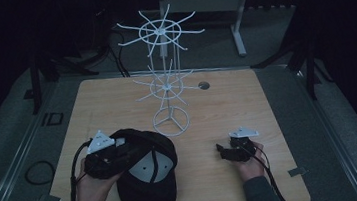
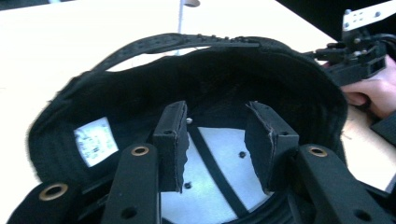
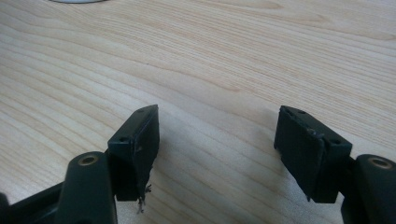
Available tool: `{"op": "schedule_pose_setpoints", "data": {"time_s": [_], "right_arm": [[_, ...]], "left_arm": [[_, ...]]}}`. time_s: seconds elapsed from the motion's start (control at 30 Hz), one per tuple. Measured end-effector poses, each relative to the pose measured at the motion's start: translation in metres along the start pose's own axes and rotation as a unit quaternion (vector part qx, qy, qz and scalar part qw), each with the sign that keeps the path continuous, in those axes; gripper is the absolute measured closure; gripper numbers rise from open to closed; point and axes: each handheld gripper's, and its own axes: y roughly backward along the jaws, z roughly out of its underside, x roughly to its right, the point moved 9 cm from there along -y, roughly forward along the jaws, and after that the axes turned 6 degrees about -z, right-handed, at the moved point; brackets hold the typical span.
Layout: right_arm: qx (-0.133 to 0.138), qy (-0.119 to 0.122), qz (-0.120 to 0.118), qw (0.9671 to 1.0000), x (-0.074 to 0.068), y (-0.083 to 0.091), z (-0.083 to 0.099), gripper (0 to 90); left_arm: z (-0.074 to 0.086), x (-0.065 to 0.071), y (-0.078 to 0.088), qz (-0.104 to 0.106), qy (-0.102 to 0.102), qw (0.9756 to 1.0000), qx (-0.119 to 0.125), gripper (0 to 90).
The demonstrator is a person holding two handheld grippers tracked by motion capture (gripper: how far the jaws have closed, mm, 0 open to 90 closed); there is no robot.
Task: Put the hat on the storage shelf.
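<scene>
Left gripper view: left tongs (image 2: 215,144) parted inside the black cap (image 2: 140,98); right tongs (image 3: 229,154) spread wide, empty.

High view: fixed overhead camera looking forward and down on the whole bench (image 1: 217,106), forearms entering at the lower edge. Left gripper view: close range, looking along the left gripper (image 2: 215,140) into the upturned cap (image 2: 140,93); the right gripper (image 2: 359,51) appears at upper right. Right gripper view: very close, angled down over the right gripper (image 3: 217,149) onto bare bench wood.
</scene>
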Motion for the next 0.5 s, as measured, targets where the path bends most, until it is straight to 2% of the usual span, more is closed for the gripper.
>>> {"op": "schedule_pose_setpoints", "data": {"time_s": [0.2,0.33,0.5], "right_arm": [[0.0,0.0,0.0,1.0,0.0,0.0,0.0,30.7],[0.0,0.0,0.0,1.0,0.0,-0.001,-0.001,30.4],[0.0,0.001,0.0,1.0,0.0,-0.002,-0.002,30.3]], "left_arm": [[-0.004,0.022,-0.008,0.016,-0.015,0.9997,-0.008,55.8],[-0.009,0.034,-0.014,0.018,-0.019,0.9995,-0.016,50.5],[-0.017,0.052,-0.027,0.038,-0.008,0.999,-0.021,45.2]]}}
